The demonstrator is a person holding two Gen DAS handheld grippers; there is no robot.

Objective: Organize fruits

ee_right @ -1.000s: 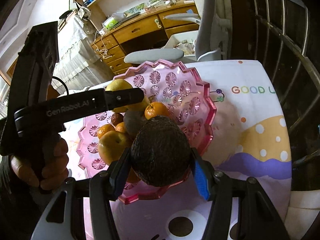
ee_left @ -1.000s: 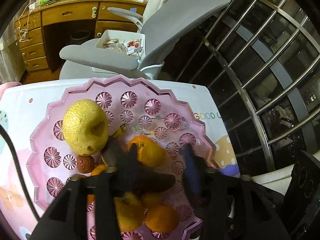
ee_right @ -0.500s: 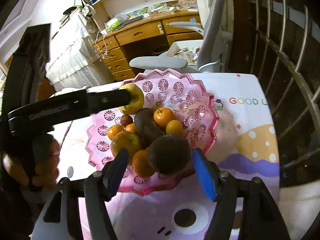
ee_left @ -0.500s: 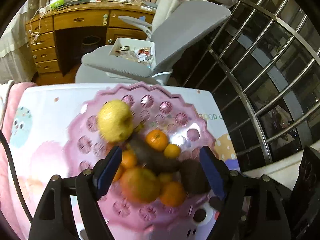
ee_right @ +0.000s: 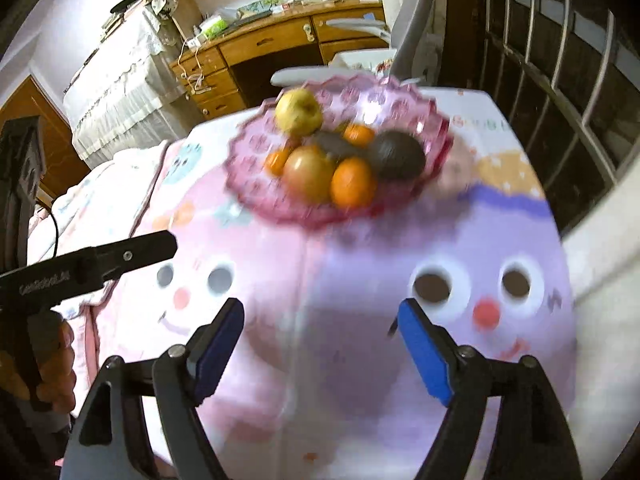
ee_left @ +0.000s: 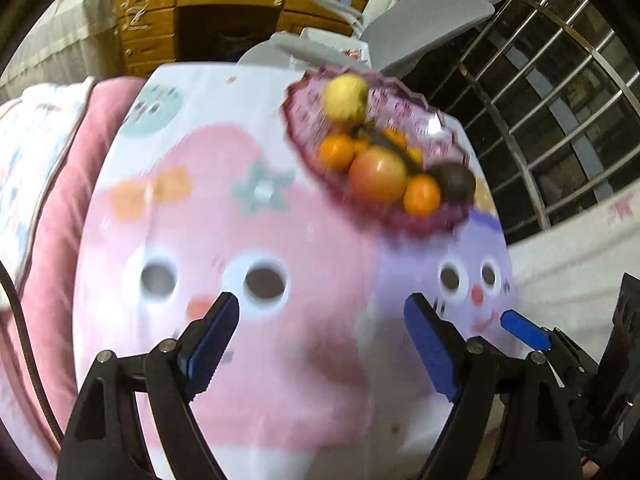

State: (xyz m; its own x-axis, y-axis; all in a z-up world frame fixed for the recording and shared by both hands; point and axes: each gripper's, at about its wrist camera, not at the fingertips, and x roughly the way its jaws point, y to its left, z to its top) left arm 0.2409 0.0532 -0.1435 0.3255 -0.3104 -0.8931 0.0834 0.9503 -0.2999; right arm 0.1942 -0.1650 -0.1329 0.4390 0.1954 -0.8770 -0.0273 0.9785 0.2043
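Both my claws are empty and spreading: the left gripper (ee_left: 320,316) has its blue pads parting over bare cloth with nothing between them, and the right gripper (ee_right: 320,322) is doing the same, jaws widening, nothing held. Under both lies the cartoon tablecloth (ee_right: 360,360), pink and lilac with round-eyed faces. In the right view, out at nine o'clock, my left hand (ee_right: 48,360) grips the black handle of its tool. In the left view the other claw's blue pad pokes in at four o'clock. Further out, the pink scalloped bowl (ee_right: 256,196) sits at twelve o'clock from the right claw and at one o'clock from the left, well apart from both. It's full: an orange (ee_right: 353,187) and a reddish apple (ee_right: 310,178) at the near edge, the dark avocado (ee_right: 396,156) just right of them, smaller oranges behind, and a yellow pear (ee_right: 299,112) on the far side. It's all motion-blurred. Beyond, a grey chair (ee_left: 424,24) and a wooden desk (ee_right: 280,40).
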